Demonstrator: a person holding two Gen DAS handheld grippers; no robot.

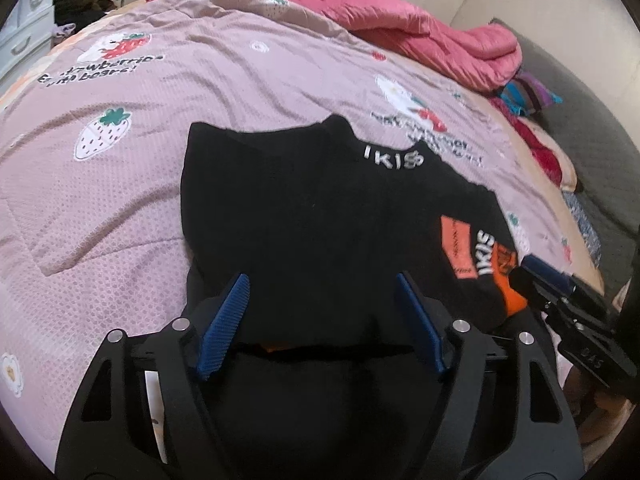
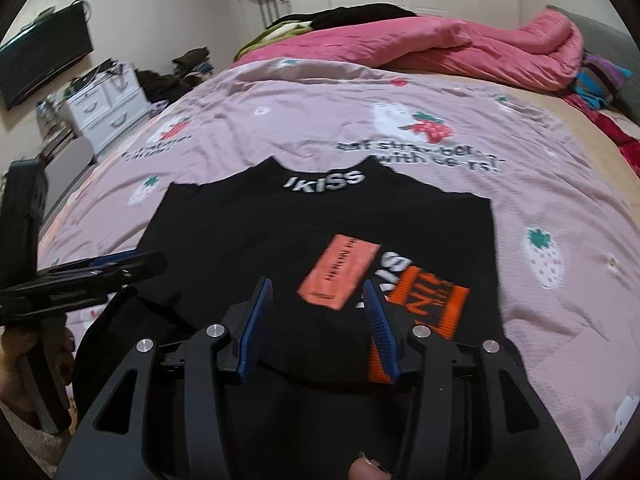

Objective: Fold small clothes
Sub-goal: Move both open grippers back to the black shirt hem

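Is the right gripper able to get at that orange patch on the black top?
Probably yes: the right gripper hangs open just above the orange patch on the black top, with nothing between them.

The small top [image 2: 256,236] spread on the bed is black, with white lettering at its neck, a salmon-orange patch [image 2: 340,272] and a brighter orange band with black marks [image 2: 424,304] toward its near edge. The bedspread [image 1: 120,208] beneath is dusty pink, dotted all over and printed with white and red strawberries, green leaves, white bears and black words. Along the bed's far edge lies a plain deep-pink quilt [image 2: 460,48]. Both grippers are black with ribbed blue pads [image 1: 224,320].
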